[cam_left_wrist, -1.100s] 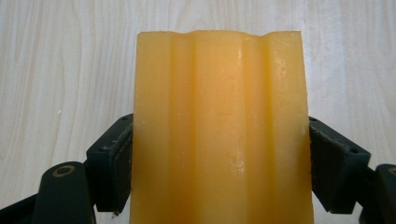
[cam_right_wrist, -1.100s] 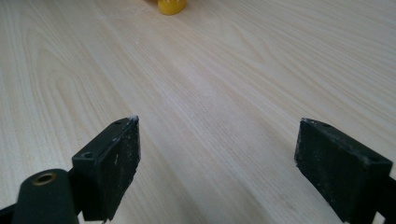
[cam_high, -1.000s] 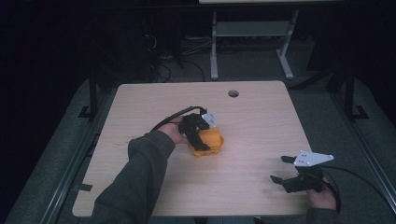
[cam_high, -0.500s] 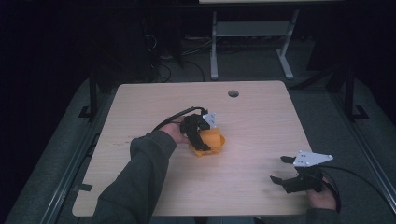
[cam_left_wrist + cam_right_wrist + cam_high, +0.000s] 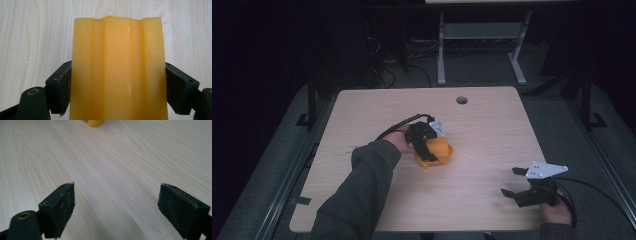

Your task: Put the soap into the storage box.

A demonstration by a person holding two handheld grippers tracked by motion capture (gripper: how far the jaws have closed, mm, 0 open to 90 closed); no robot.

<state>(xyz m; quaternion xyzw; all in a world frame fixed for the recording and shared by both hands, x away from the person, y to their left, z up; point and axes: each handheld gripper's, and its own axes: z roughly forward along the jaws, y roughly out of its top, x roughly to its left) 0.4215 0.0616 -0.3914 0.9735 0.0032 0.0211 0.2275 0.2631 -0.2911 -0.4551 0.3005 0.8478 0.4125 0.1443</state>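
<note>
Block gripped, barely moving

Right gripper (image 5: 516, 182), nearest at the table's (image 5: 492, 130) front edge, sits idle with jaws spread wide, much as a second ago. Farther in, near the table's middle, the left gripper (image 5: 430, 150) stays clamped on the orange block (image 5: 117, 70), which has shifted only slightly; the grasp looks settled, lift likely next.

My left arm reaches in from six o'clock toward the centre, its sleeve grey, and my left gripper (image 5: 430, 150) has its fingers (image 5: 58, 86) pressed in tight on both sides. My right gripper (image 5: 518, 184) sits low at four o'clock, fingers (image 5: 60, 202) spread wide
</note>
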